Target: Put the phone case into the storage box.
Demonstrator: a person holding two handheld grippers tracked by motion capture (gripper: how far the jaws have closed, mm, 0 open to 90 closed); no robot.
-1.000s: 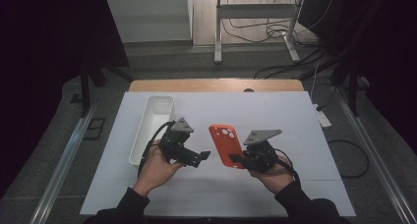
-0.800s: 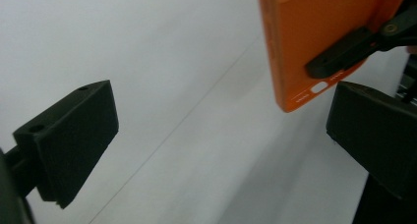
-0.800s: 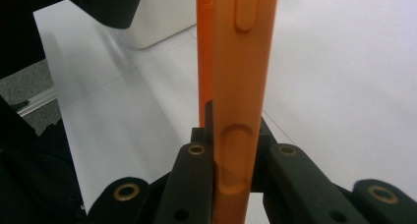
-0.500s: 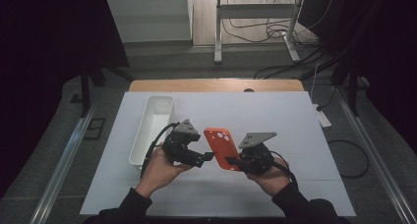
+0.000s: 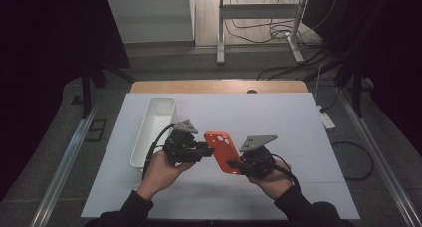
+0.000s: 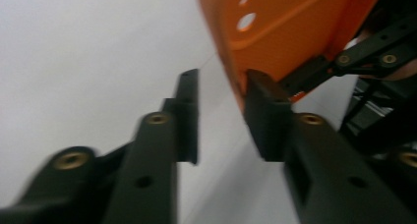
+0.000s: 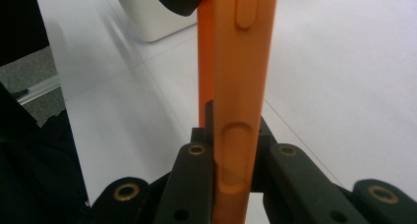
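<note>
Leftward since the earlier frame, the orange phone case has been carried toward the left gripper. The right gripper clamps its near end, long axis running far-left over the counter. Left gripper's jaws stand parted, one touching the case's edge, case just right of it, white tray beyond.
</note>
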